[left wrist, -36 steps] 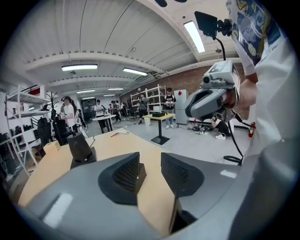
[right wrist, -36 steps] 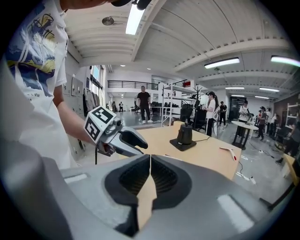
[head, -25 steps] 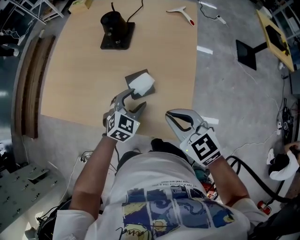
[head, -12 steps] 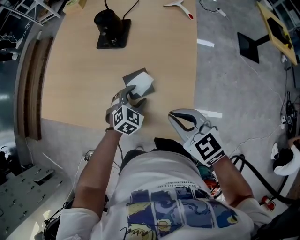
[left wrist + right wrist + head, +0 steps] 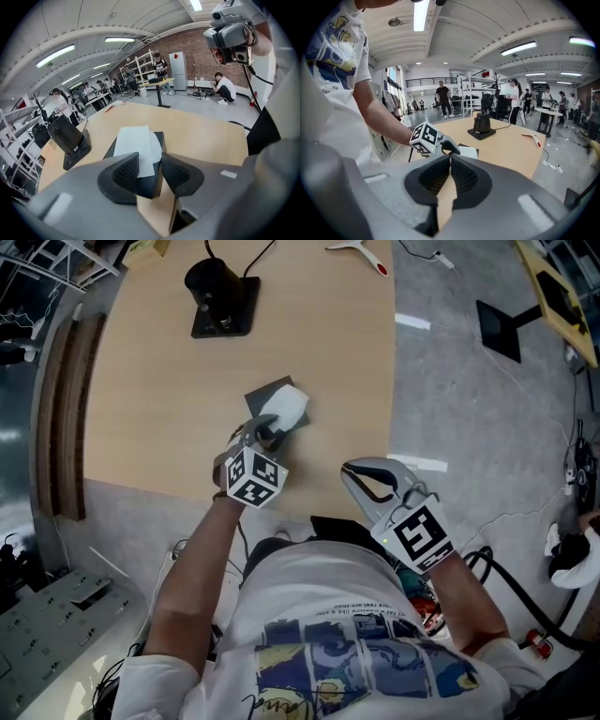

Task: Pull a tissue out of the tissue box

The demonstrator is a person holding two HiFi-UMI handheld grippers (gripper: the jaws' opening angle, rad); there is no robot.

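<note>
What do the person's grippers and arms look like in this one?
The left gripper and right gripper have grey curved jaws with dark ribbed pads. Each carries a white cube with black square markers. The arms are bare below a white short-sleeved T-shirt with a blue printed picture.

White tissue (image 5: 287, 405), dark grey tissue box (image 5: 263, 391), pale tan table (image 5: 159, 381); grey left gripper (image 5: 150, 164) and right gripper (image 5: 450, 163), black-and-white marker cubes (image 5: 251, 477).

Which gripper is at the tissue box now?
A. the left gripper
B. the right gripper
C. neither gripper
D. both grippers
A: the left gripper has its jaws, which have just been closing, on either side of the white tissue that sticks out of the dark tissue box; the right gripper is shut on nothing, apart from the box.
</note>
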